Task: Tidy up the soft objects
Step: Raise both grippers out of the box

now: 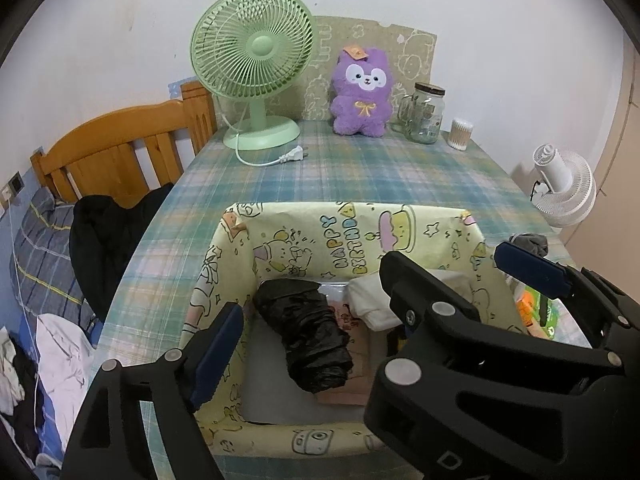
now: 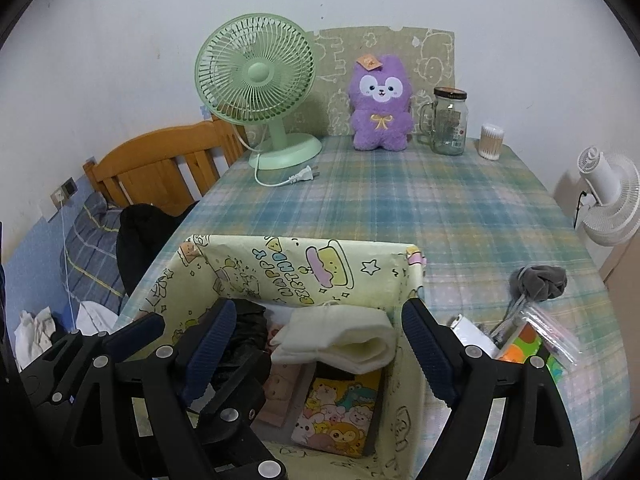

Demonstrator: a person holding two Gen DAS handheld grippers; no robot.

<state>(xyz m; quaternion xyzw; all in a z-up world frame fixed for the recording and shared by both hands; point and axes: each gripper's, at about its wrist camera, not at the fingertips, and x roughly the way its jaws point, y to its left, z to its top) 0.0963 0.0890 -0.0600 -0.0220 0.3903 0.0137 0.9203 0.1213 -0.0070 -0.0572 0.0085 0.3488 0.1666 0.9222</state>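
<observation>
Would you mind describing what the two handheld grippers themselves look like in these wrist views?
Both the left gripper and the right gripper are matte black plastic linkages with cut-out arms and round silver pivot pins. Their fingers carry dark blue ribbed pads. White raised lettering shows on one black body in the left wrist view. No cables, hands or sleeves are visible.

A box (image 2: 280,264) is set at the table's (image 2: 440,208) near edge, with a rolled cloth (image 2: 340,340) and a crumpled bag (image 1: 308,328) inside it. Along the far edge are ranged, left to right, a fan (image 2: 256,80), a plush toy (image 2: 380,104), a jar (image 2: 448,120) and a swab tub (image 2: 491,142). A sock (image 2: 540,280) lies right of the box.
</observation>
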